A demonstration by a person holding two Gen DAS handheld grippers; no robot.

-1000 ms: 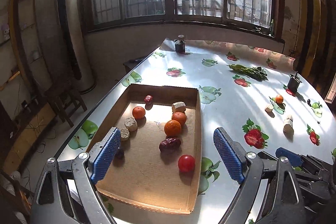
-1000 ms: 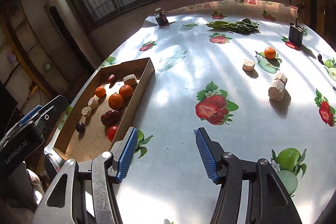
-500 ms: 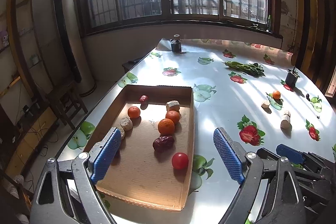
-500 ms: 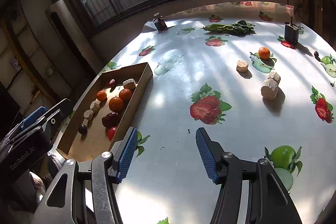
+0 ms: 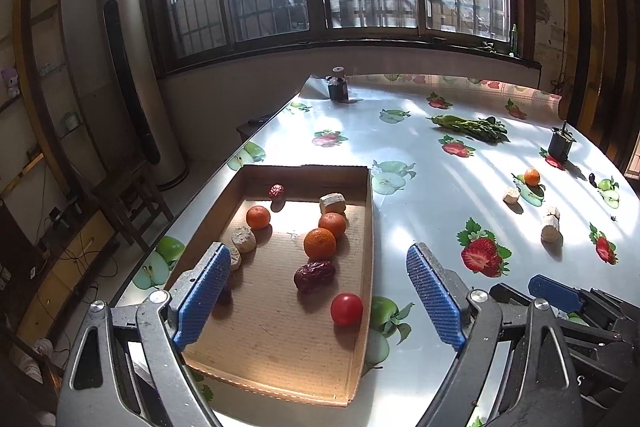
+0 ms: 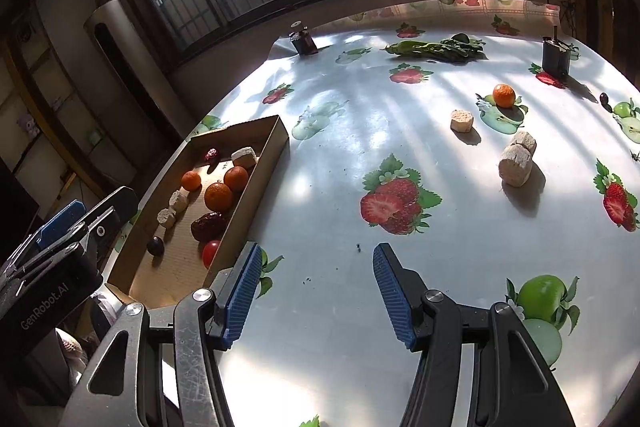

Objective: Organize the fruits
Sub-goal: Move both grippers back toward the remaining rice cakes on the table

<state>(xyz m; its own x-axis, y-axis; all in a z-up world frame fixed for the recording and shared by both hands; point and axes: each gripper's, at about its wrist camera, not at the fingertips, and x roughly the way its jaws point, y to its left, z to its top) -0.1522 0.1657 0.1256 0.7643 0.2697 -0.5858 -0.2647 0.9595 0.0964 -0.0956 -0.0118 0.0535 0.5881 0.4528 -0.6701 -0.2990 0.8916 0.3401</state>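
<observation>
Orange mandarin (image 6: 503, 95) loose on counter (image 6: 340, 155), far ahead-right of right tongs (image 6: 316, 291); right hand nearer. Both tongs released, left tongs (image 5: 316, 301) over cardboard tray (image 5: 366, 227).

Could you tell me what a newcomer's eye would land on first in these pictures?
Probably the cardboard tray at the table's left edge, holding oranges, a red tomato and pale chunks. Then the lone orange far right on the fruit-printed tablecloth, near the leafy greens.

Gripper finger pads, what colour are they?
Blue, with a ribbed texture, on both grippers; the left wrist view shows the pads best.
</observation>
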